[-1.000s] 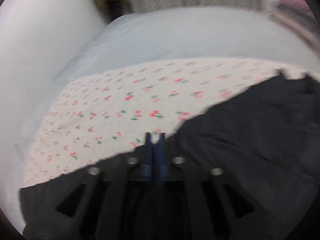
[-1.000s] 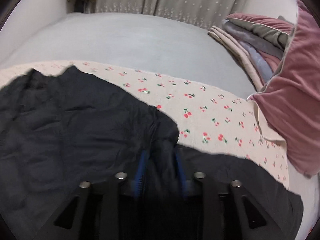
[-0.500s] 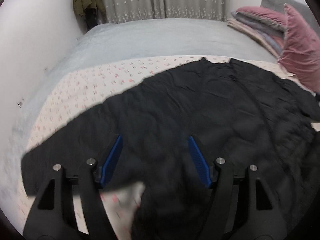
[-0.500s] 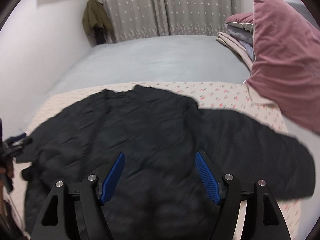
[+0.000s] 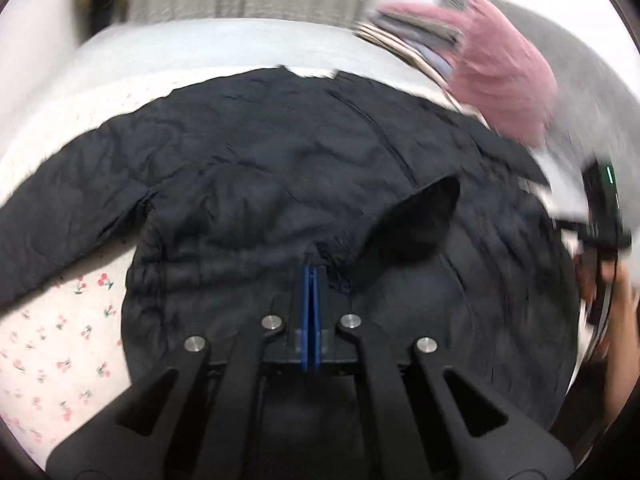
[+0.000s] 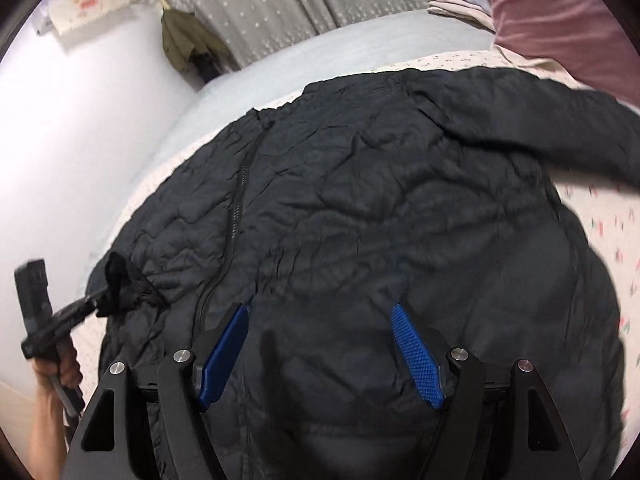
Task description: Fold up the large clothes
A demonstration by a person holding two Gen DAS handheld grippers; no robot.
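A black jacket (image 6: pixel 380 208) lies spread on a cherry-print sheet (image 5: pixel 60 344) over the bed (image 6: pixel 320 52), its zip running up the front and one sleeve (image 6: pixel 540 128) stretched toward the pink pillow (image 6: pixel 560 20).

The left hand-held gripper (image 5: pixel 310 276) has just been closing; its blue pads are now together, pinching a bunched bit of the jacket's edge, and a flap of the fabric stands lifted just beside it. In the right wrist view the same gripper (image 6: pixel 96 304) holds that black bunch at the jacket's left edge.

The right hand-held gripper (image 6: pixel 320 312) hovers over the jacket's lower part with its pads (image 6: pixel 416 356) wide apart and nothing clamped between them.
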